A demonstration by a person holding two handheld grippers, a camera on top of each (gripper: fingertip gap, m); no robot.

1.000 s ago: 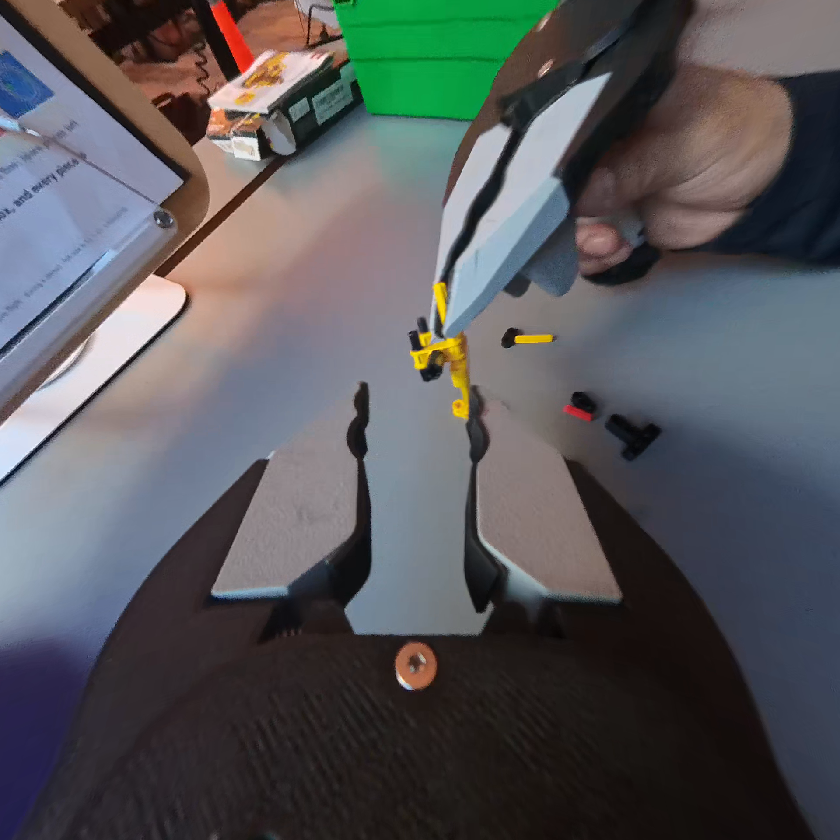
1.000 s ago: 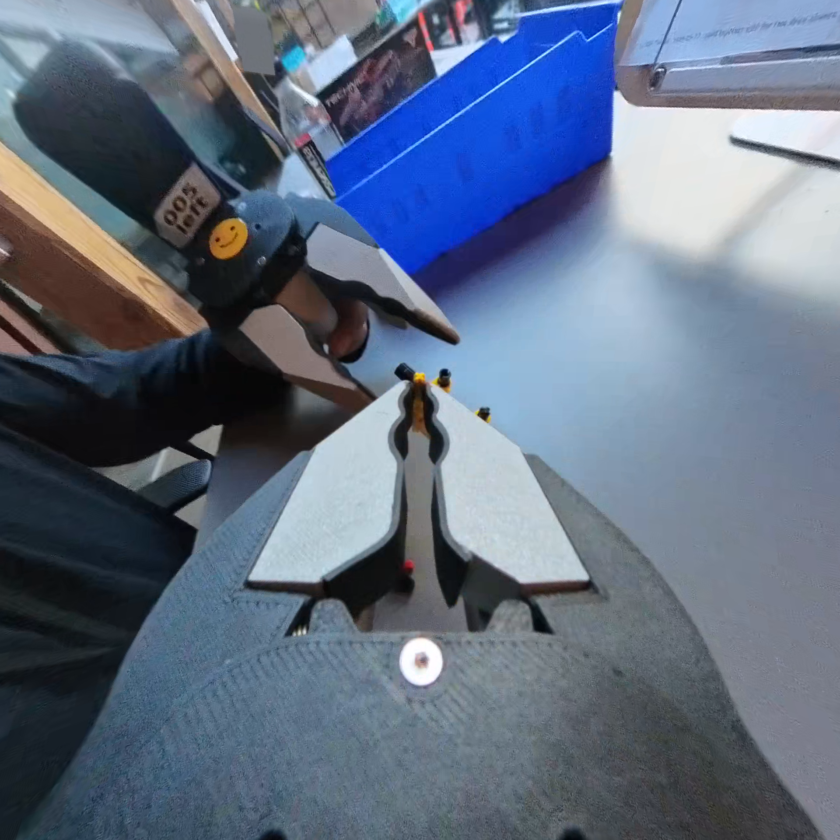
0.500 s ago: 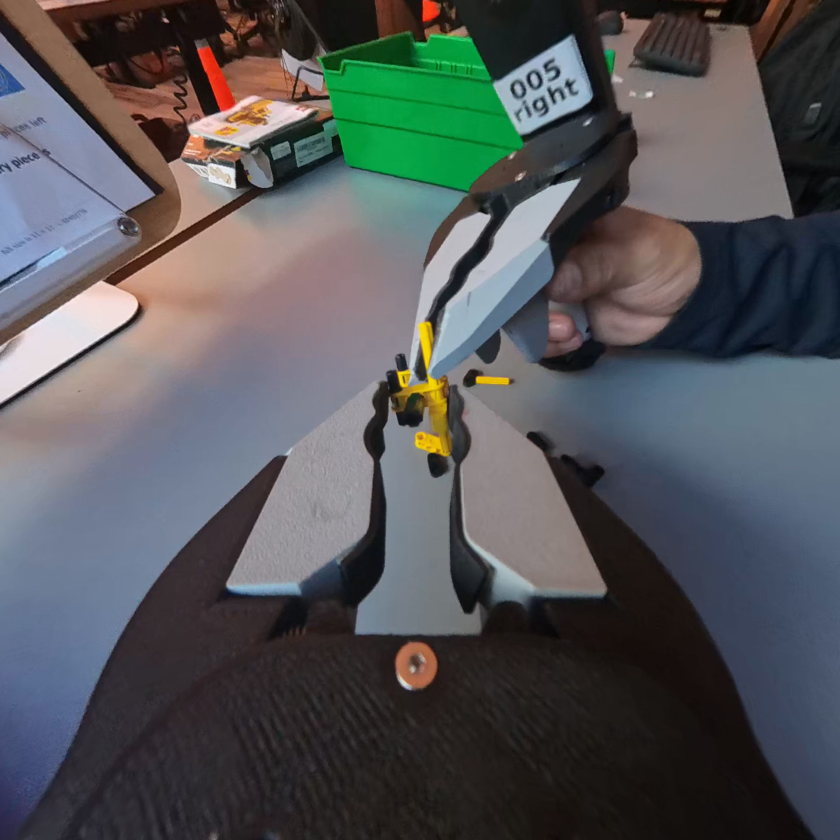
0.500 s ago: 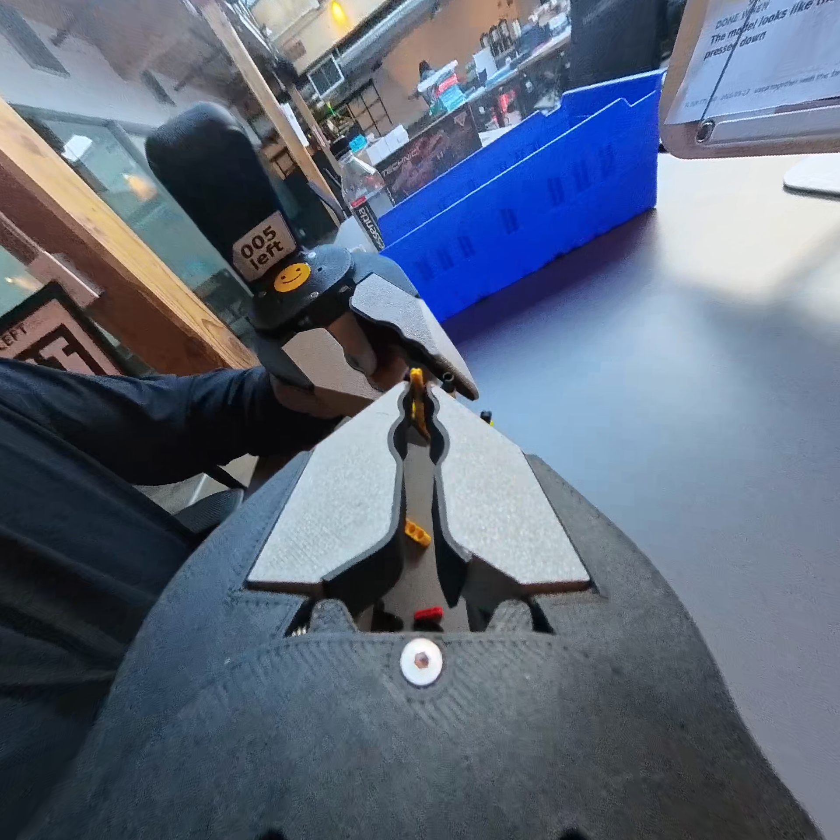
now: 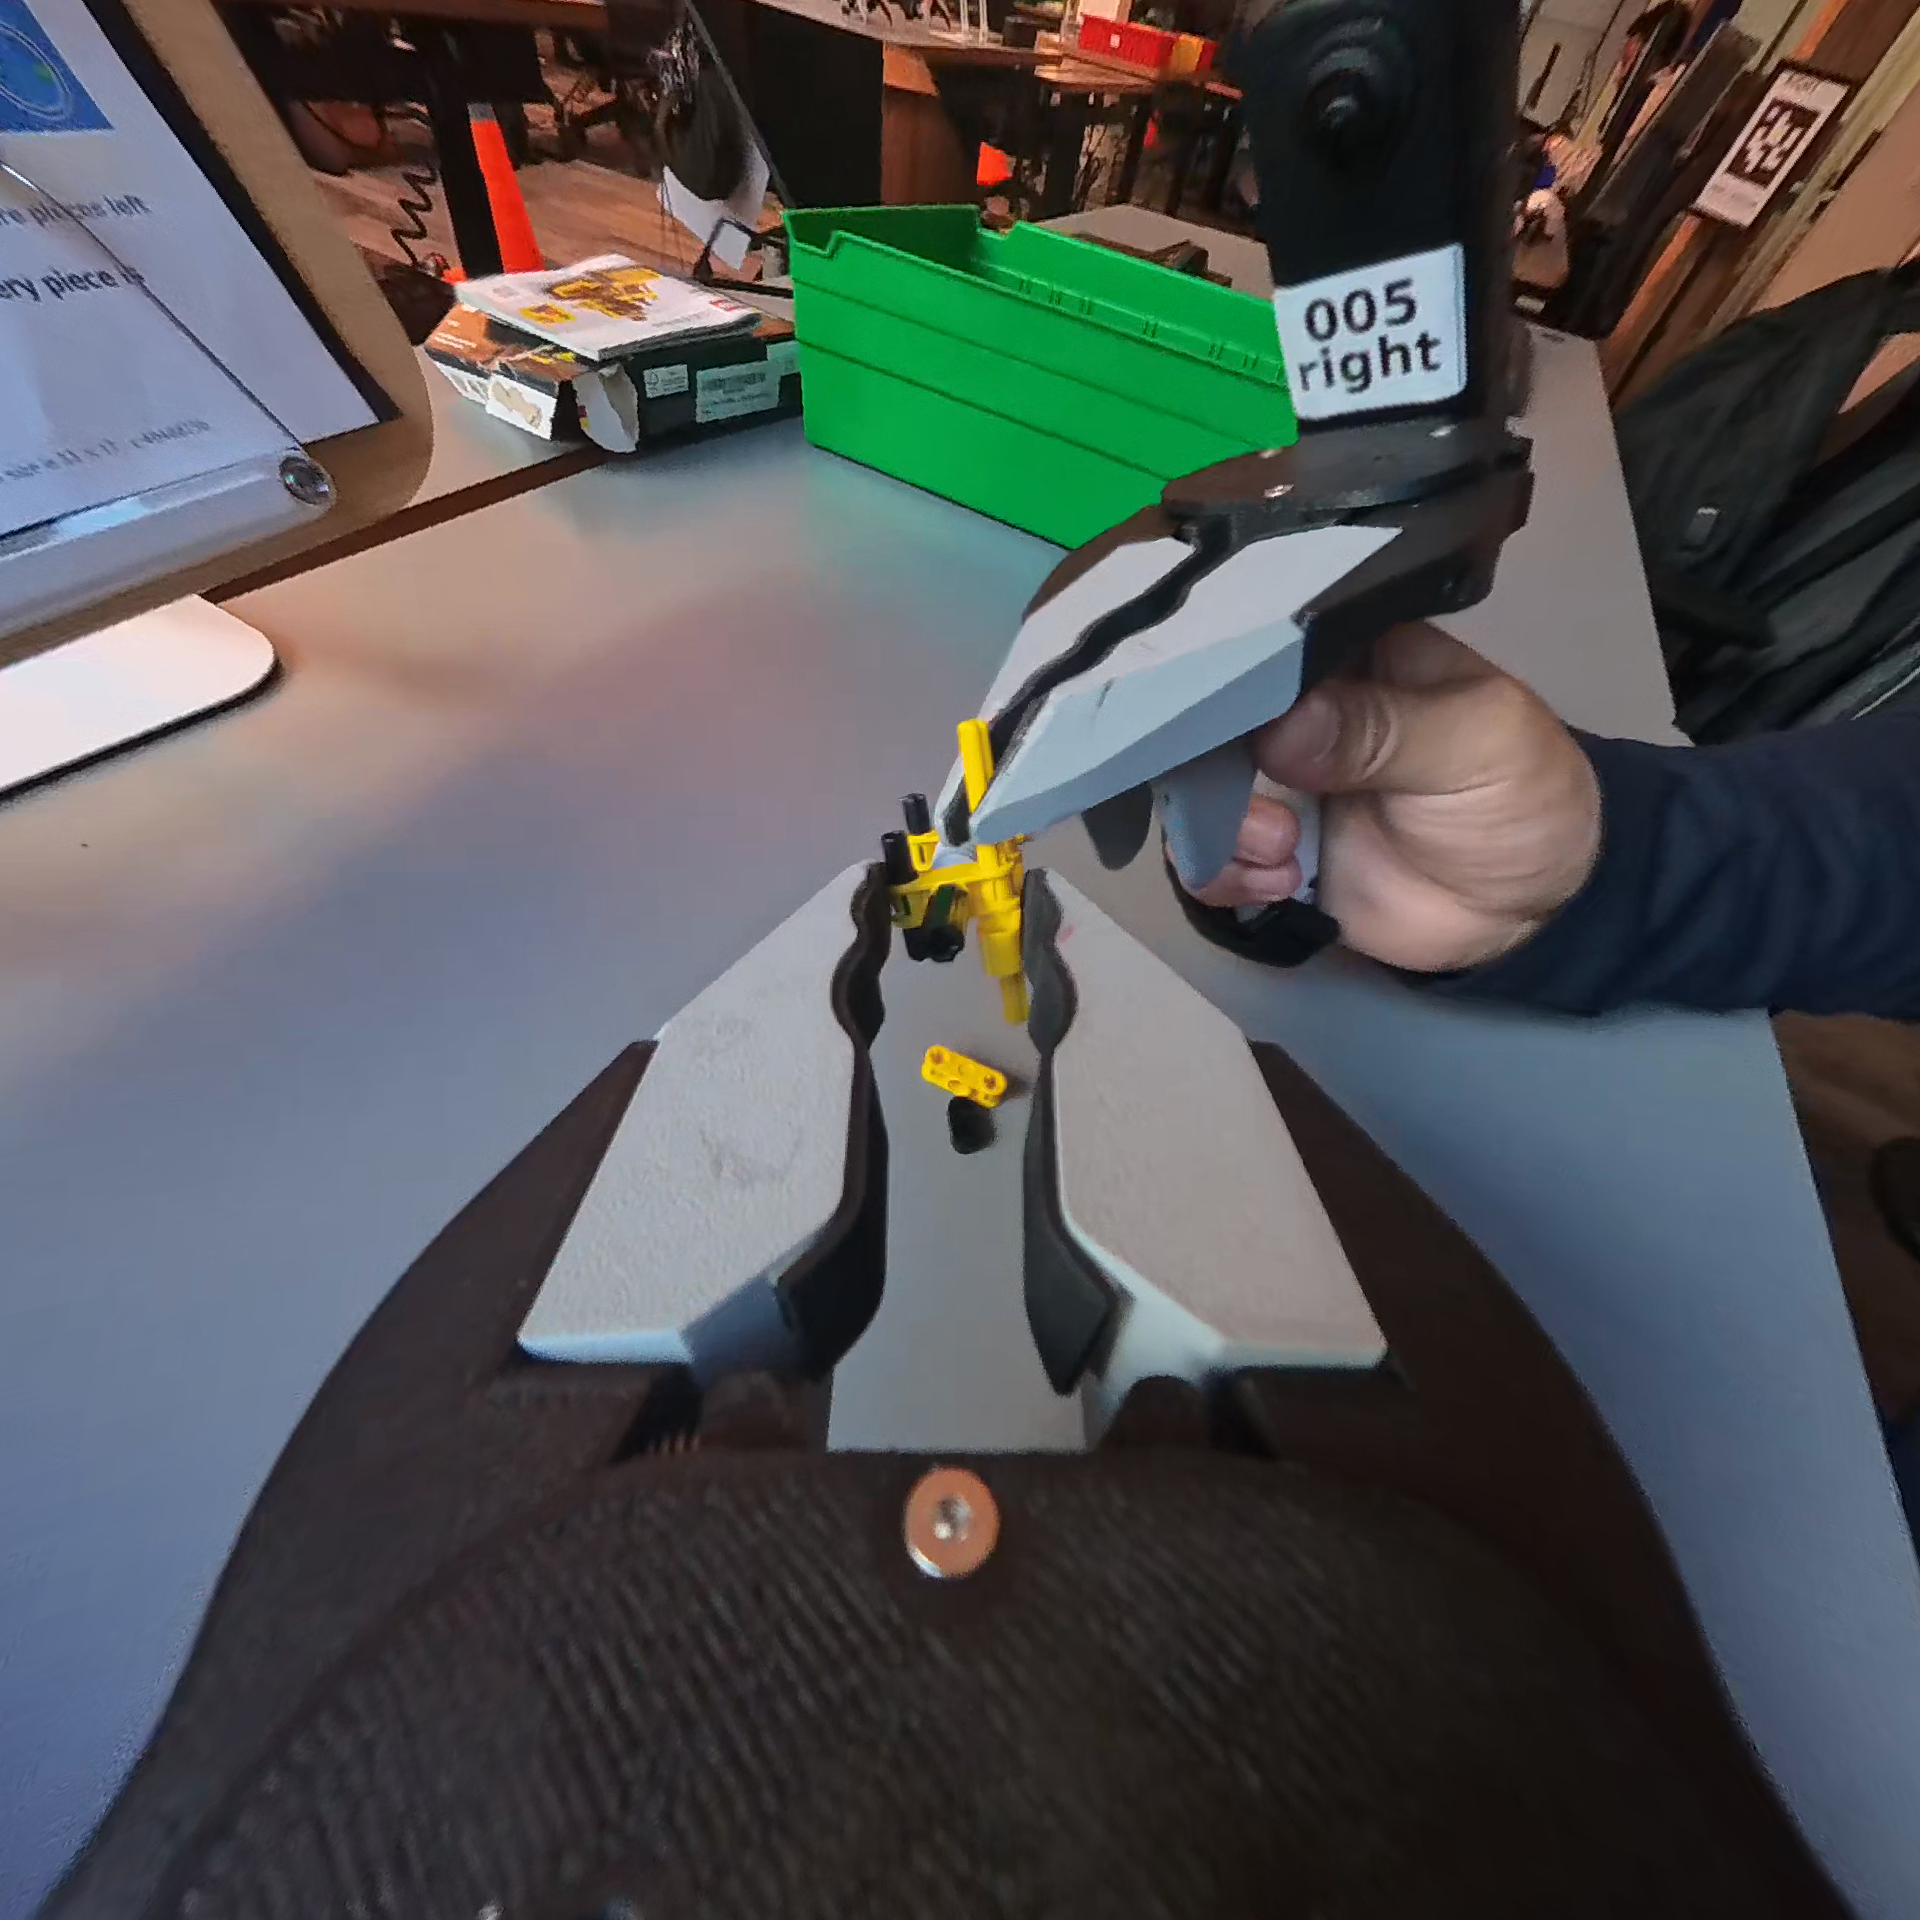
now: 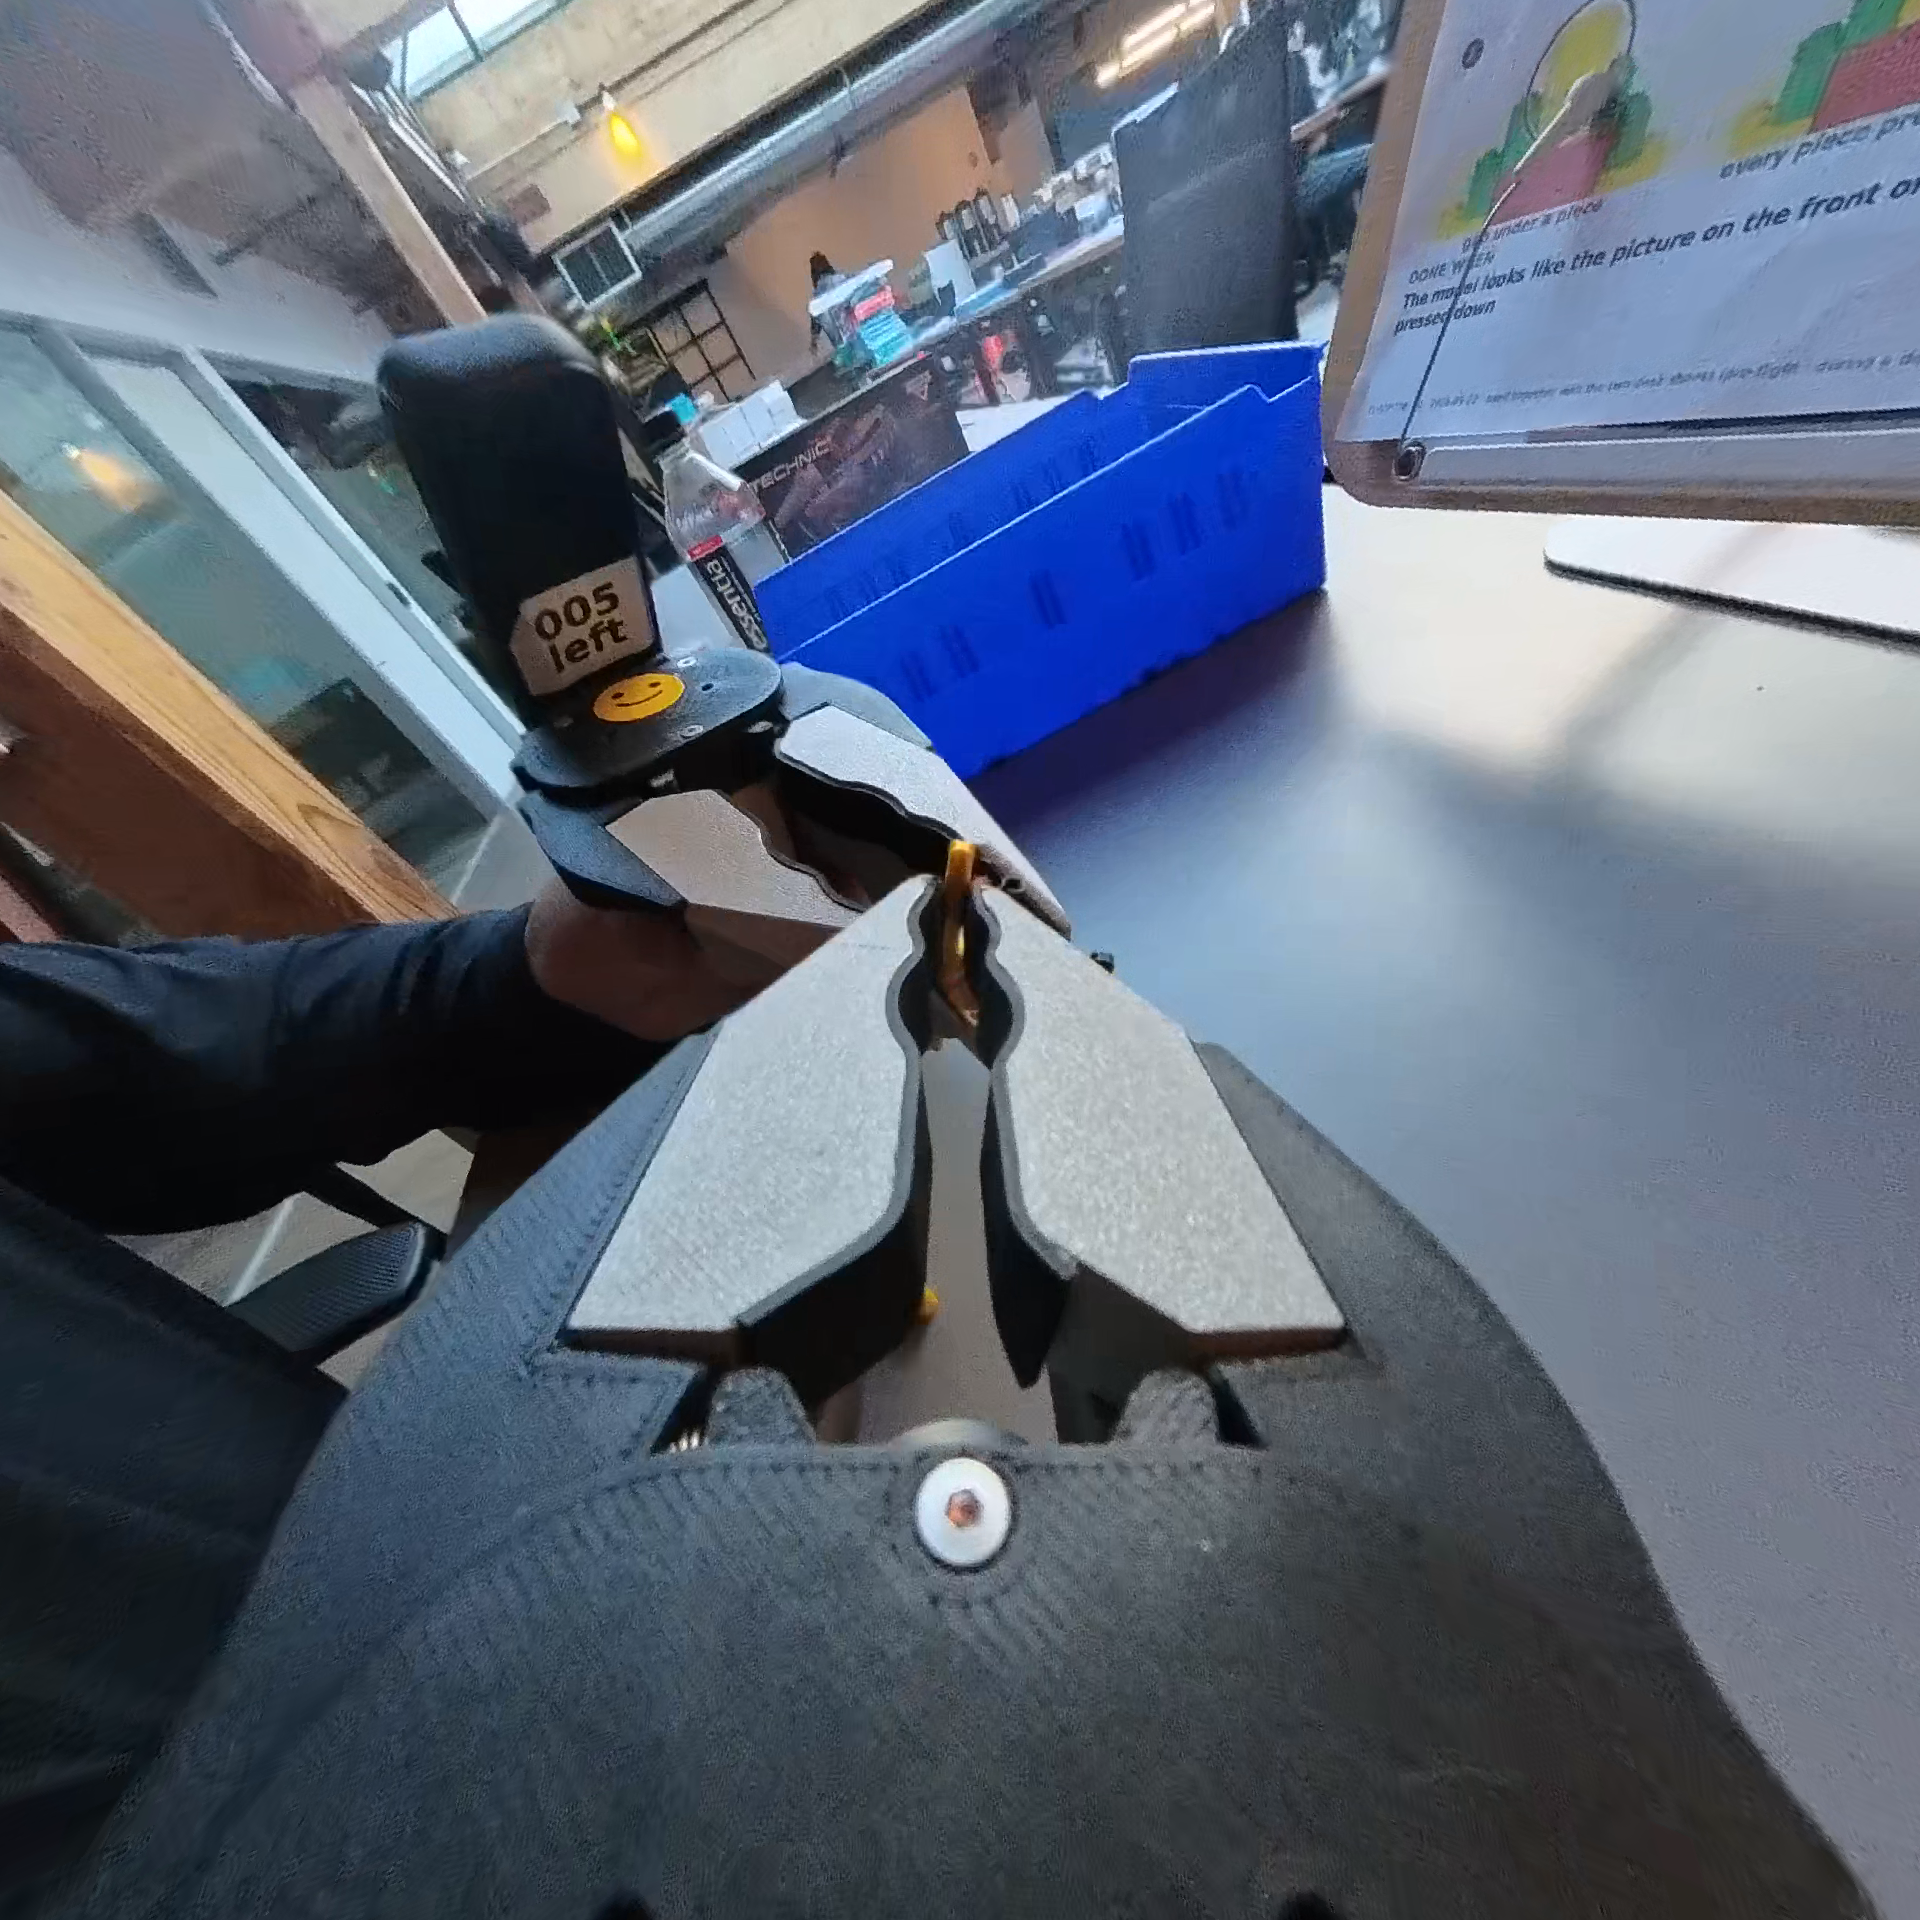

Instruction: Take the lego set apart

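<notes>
Grey table; lego set (yellow) between jaws

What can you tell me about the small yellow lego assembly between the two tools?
The yellow lego assembly looks like glossy plastic: thin yellow beams and an axle with black pins at its left side. It is held above the grey table. The right tool is shut on its upright yellow axle from above; the left tool flanks its lower part, contact unclear.

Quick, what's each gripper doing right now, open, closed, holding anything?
Left gripper: closed on the yellow lego assembly.
Right gripper: closed on the assembly's upright yellow axle.
</notes>
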